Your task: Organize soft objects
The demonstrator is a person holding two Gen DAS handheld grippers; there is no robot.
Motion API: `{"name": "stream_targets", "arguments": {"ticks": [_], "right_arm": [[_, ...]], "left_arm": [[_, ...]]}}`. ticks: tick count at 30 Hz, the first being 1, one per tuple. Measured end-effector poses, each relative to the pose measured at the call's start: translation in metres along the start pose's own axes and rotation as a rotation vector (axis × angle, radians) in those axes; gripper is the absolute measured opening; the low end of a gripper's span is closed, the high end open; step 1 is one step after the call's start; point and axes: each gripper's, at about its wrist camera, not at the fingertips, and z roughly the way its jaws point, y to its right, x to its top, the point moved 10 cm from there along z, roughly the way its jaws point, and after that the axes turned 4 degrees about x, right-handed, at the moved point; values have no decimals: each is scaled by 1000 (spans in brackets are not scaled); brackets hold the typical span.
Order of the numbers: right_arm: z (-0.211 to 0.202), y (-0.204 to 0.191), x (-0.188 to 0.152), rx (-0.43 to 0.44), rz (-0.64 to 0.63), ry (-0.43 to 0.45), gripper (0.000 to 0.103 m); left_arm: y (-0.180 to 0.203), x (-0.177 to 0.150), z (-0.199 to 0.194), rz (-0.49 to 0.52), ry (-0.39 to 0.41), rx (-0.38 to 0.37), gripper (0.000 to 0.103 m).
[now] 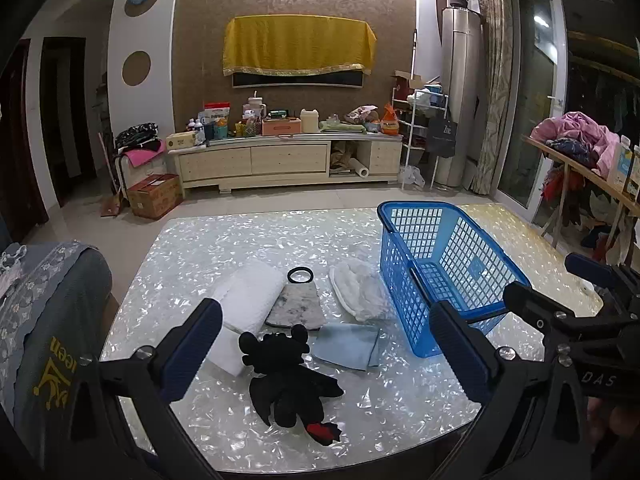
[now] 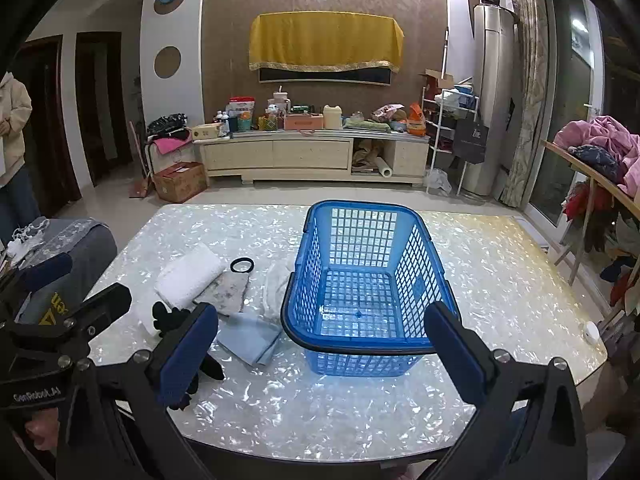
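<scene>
A black plush dragon (image 1: 290,376) lies on the shell-patterned table (image 1: 224,248), right in front of my open, empty left gripper (image 1: 328,352). Behind it lie a white towel (image 1: 250,294), a grey cloth (image 1: 298,306), a black ring (image 1: 300,275), a white cloth (image 1: 356,288) and a light blue cloth (image 1: 347,345). An empty blue plastic basket (image 2: 360,280) stands to their right, straight ahead of my open, empty right gripper (image 2: 320,352). In the right wrist view the plush (image 2: 168,318) is partly hidden behind my left finger pad (image 2: 188,356); the blue cloth (image 2: 250,338) lies beside the basket.
A grey chair back (image 1: 52,320) stands at the table's left edge. A small white round object (image 2: 590,332) sits near the table's right edge. A cluttered TV cabinet (image 1: 288,160) is across the room. A person (image 2: 12,132) stands far left.
</scene>
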Motion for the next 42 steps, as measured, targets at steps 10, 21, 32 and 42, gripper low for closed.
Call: {"name": "stream_targets", "arguments": {"ticks": [10, 21, 32, 42], "right_arm": [[1, 1, -2, -16, -1, -5, 103], [1, -1, -4, -8, -8, -9, 103], [0, -1, -3, -4, -11, -18, 103], [0, 0, -4, -5, -7, -20, 103]], "left_arm": [[-3, 1, 4, -6, -4, -11, 103], [-5, 1, 6, 2, -5, -3, 103], [-4, 1, 4, 5, -3, 2, 103], [-1, 1, 2, 8, -5, -1, 103]]}}
